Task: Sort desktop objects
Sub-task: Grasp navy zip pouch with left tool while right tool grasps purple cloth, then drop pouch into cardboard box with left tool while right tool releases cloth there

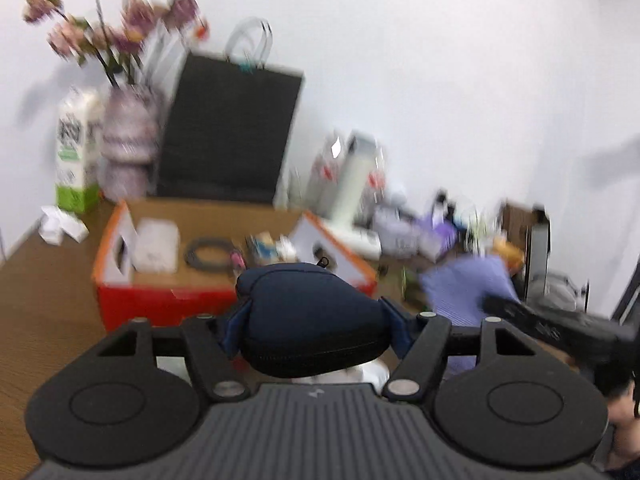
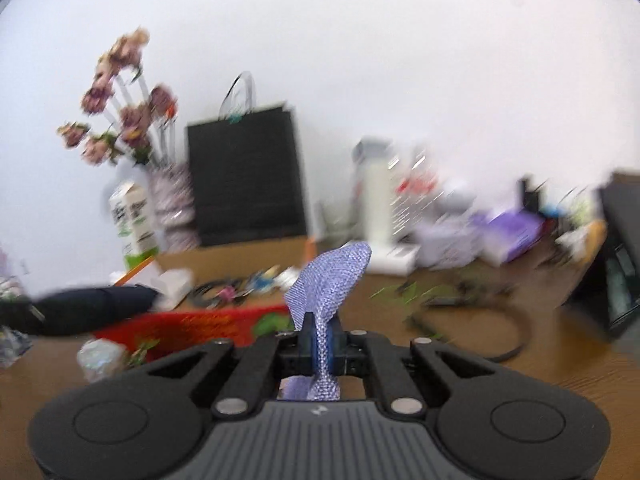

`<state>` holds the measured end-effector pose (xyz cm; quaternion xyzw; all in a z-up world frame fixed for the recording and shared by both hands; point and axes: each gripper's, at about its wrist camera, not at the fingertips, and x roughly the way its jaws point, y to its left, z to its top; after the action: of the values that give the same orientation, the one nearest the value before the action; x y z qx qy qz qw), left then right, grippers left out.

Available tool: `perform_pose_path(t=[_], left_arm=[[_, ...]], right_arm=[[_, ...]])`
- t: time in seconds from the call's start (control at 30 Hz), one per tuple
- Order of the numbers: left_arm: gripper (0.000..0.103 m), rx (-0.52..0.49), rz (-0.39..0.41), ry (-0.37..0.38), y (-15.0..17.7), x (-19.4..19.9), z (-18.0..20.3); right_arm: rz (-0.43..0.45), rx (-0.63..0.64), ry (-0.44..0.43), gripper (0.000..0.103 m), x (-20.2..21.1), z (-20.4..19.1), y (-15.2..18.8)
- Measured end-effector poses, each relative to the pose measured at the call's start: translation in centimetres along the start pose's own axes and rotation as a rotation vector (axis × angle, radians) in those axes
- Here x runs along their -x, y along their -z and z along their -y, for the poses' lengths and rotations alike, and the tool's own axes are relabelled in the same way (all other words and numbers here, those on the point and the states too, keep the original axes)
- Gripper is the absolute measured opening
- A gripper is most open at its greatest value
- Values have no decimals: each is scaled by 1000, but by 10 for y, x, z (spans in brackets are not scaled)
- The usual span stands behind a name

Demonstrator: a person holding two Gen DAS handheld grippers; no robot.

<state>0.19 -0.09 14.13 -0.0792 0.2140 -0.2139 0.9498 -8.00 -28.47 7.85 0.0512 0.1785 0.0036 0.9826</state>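
cluttering wooden desk (image 1: 36, 300); white wall (image 1: 440, 60) behind

The small items in the red box (image 1: 168, 304) and along the table's (image 1: 48, 320) far edge are blurred beyond telling.

No text, label or number could be read in either view, since both were smeared by motion blur. The white and green carton (image 1: 74, 148) beside the flower vase (image 1: 128, 140) carried dark print on its side, but it was too blurred to make out.
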Motion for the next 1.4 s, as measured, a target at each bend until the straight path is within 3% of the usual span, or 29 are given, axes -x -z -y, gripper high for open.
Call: perform_pose_path(t=[0.2,0.47,0.6,0.73,0.87,1.03,1.2,1.33,1.4], left_arm=[[68,14,114,-115,-20,39,-19],[69,48,116,-181,-24,41,-40],[69,48,97,-195,-34,9,-51],[69,14,67,-196,-53,-46,-64],[69,-70,12,-258,-73,-112,-76],[69,-145,-70,-287,-60,-171,-88],[70,-223,-117,-287,-41,-200,-88],[73,-301,-119,-301,-31,-210,-76],[77,-293,-138,-262,-28,-211,-74]], right_arm=[[45,-23,105,4,38,34,-14],[35,-22,-31,4,24,10,-21],[2,-57,-167,4,-20,-10,-45],[-16,-1,-255,4,-84,-48,-82],[-148,57,-310,5,-174,-79,-108],[-311,178,-199,5,-264,-92,-96],[-380,277,-156,8,-294,-91,-69],[-416,283,-162,18,-306,-86,-59],[-413,308,-163,33,-307,-88,-55]])
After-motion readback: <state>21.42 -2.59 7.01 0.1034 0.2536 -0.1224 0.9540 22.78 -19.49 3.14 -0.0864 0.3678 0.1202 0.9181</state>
